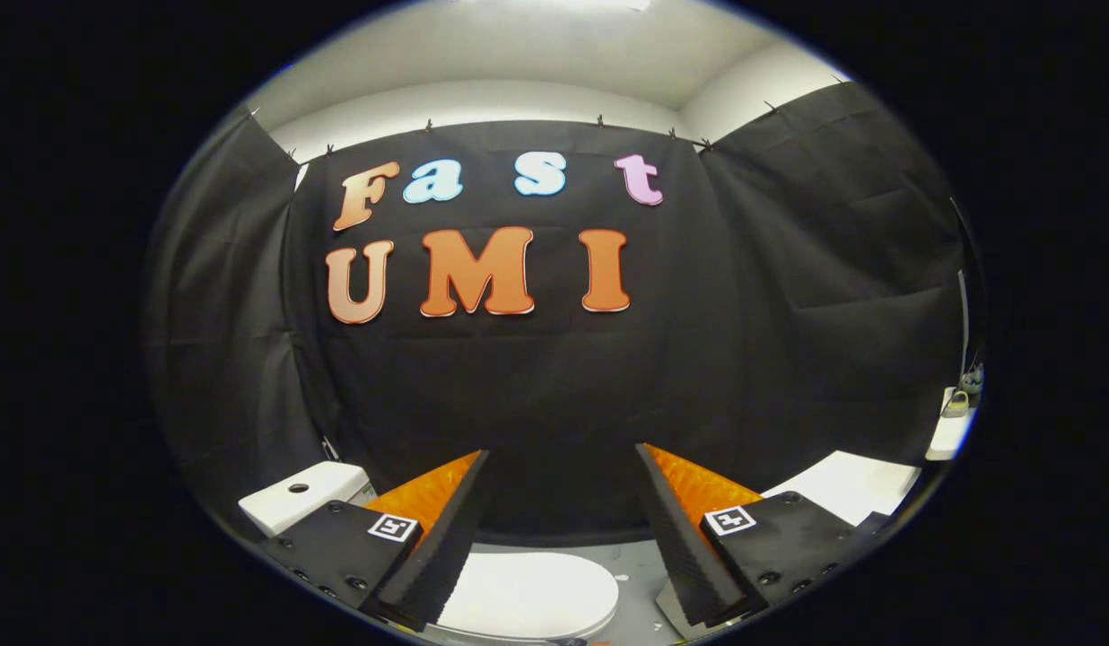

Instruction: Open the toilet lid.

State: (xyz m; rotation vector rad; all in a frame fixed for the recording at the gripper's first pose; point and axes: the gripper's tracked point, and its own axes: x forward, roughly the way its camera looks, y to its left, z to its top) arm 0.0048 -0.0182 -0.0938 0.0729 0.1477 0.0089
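Grey floor [640, 574] shows low between the gripper [562, 462] fingers; jaws spread wide, holding nothing. Standing on the floor: a white toilet, lid [528, 594] down, lying below and between the fingers. Its white cistern [303, 495] sits beyond the left finger, against the black cloth wall. Small pale specks on the floor beside the lid. White surface [846, 484] beyond the right finger; what it is, unclear.
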